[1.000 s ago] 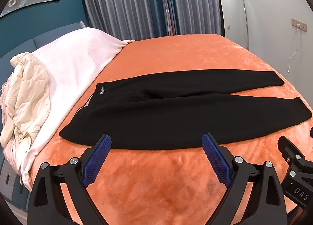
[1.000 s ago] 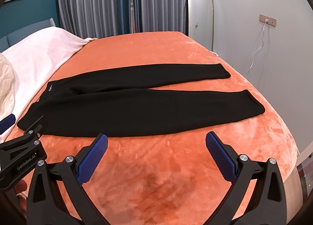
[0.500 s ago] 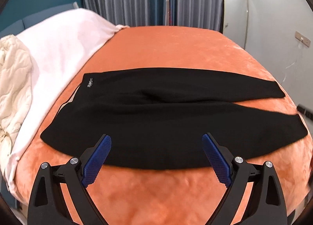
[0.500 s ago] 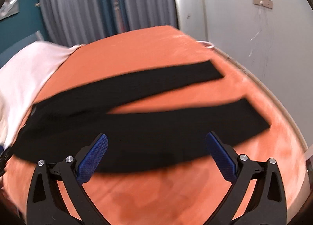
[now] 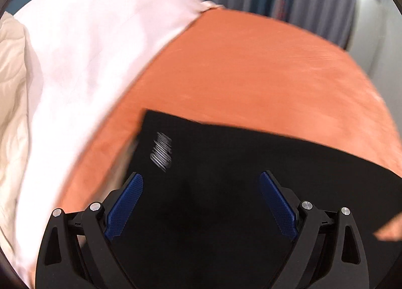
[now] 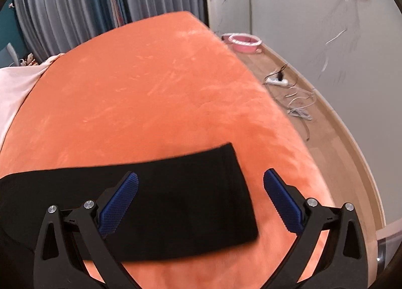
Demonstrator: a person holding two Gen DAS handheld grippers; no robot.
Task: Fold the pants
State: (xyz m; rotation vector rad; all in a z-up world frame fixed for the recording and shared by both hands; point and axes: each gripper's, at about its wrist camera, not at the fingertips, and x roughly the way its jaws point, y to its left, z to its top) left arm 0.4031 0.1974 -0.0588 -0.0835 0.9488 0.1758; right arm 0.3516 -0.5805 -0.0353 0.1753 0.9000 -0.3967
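Black pants lie flat on the orange bedspread (image 5: 251,70). In the left wrist view the waistband end of the pants (image 5: 226,163), with a white logo (image 5: 162,154), fills the lower frame. My left gripper (image 5: 201,203) is open just above it, near the waist corner. In the right wrist view a leg cuff of the pants (image 6: 201,188) lies under my right gripper (image 6: 201,201), which is open and straddles the cuff end. Both views are motion-blurred.
A white blanket (image 5: 83,63) and a cream quilt (image 5: 12,88) cover the bed's left side. The bed's right edge drops to a wooden floor (image 6: 326,143) with a power strip and cables (image 6: 289,90) and a pink basin (image 6: 245,41). Curtains hang behind.
Both grippers have moved forward and down close to the pants, the left toward the waistband, the right toward a leg cuff. Both stay open.
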